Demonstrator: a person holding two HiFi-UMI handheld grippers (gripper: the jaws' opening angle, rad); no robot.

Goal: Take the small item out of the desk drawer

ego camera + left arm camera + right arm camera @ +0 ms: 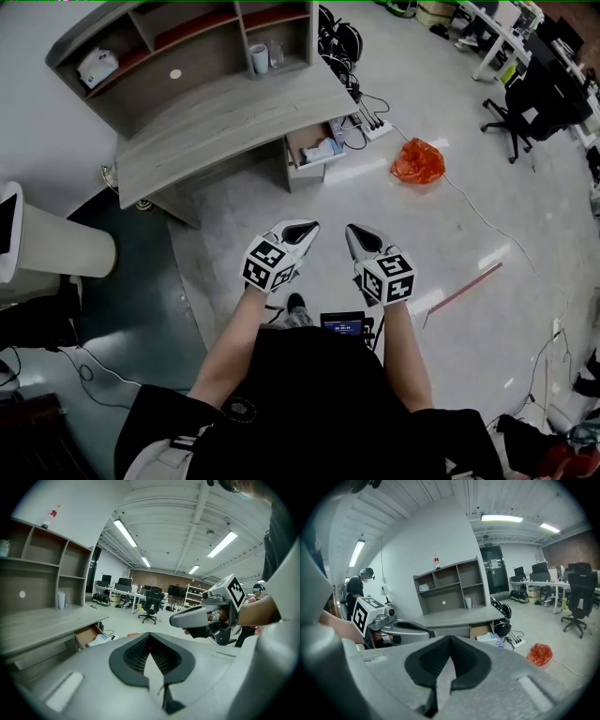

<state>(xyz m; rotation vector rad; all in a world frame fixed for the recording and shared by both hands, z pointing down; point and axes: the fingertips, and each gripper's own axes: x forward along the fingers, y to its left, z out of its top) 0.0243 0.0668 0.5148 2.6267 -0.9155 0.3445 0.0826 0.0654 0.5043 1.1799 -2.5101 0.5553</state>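
Two grippers sit out in front of me over a pale, glossy floor (253,202) in an open office. The left gripper (300,231) and the right gripper (357,234) are side by side, each with its jaws pressed together on nothing. Ahead of them stands a grey desk (225,117) with shelves on top, and more tables and an office chair (520,105) fill the far right. An orange bag (417,161) lies ahead and right of my right gripper. The desk drawer (302,141) stands pulled out, well ahead of both grippers, its back tucked under the desktop. A pale blue-and-white item (323,150) lies inside; I cannot make out what it is.
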